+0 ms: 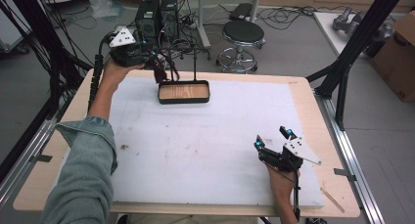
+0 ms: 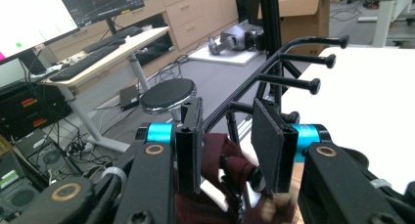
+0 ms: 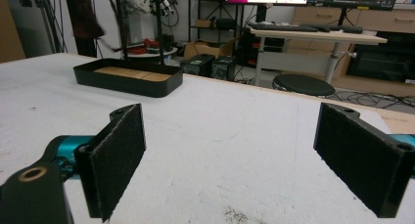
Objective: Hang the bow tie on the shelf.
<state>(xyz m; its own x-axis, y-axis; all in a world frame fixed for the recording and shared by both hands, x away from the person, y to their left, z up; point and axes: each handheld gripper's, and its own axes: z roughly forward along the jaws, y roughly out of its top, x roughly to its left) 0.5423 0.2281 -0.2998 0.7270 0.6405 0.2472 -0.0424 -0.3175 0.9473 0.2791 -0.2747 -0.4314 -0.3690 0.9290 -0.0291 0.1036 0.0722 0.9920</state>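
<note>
A black stand with knobbed pegs (image 2: 313, 61) rises from a black tray with a wooden floor (image 1: 184, 100) at the table's far middle. A dark red cloth (image 1: 160, 73) hangs from the stand's left side, over the tray's left end. My left gripper (image 1: 159, 57) is raised at the stand, jaws apart, with the cloth (image 2: 220, 155) bunched low between them around a peg; the pads do not press it. My right gripper (image 1: 272, 137) rests open near the front right of the white mat, with nothing between its pads (image 3: 122, 160). It looks toward the tray (image 3: 127, 82) and the cloth (image 3: 83, 13).
A white mat (image 1: 205, 136) covers most of the wooden table. A black stool (image 1: 242, 33), computer towers (image 1: 156, 16) and cables stand on the floor behind the far edge. Black frame posts (image 1: 357, 43) rise at the right, a cardboard box (image 1: 399, 57) beyond.
</note>
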